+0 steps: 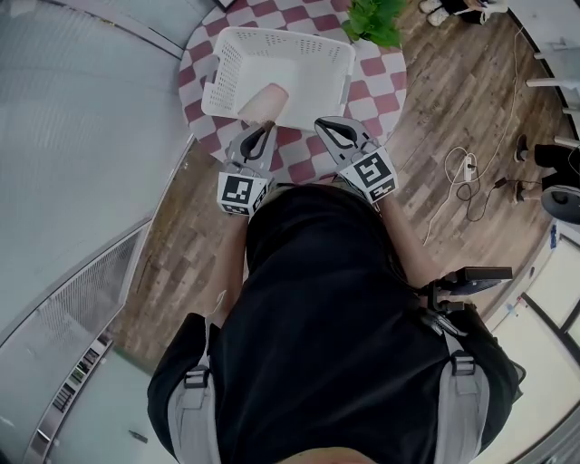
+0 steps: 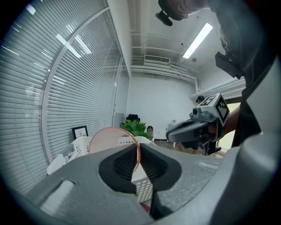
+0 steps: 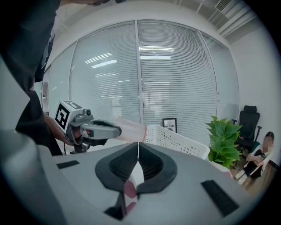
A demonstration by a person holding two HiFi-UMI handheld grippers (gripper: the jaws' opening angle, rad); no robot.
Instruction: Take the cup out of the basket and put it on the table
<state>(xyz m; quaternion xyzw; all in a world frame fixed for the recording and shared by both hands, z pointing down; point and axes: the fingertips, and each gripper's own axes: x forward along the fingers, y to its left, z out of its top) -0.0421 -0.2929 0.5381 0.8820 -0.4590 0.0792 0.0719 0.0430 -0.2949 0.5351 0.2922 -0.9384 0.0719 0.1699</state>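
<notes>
A white perforated plastic basket sits on the round table with a red-and-white checked cloth, with a leafy green plant beyond it. The pale pink plastic cup hangs at the basket's near rim (tipped on its side). Its edge is clamped in the left gripper. The right gripper hovers just beside, jaws together and empty.

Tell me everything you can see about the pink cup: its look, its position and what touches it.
The cup is pale pink and translucent, plastic by its look. It is held on its side, over the near rim of the white basket. The left gripper pinches its thin wall at the round open mouth, one jaw inside and one outside. Nothing else grips it.
</notes>
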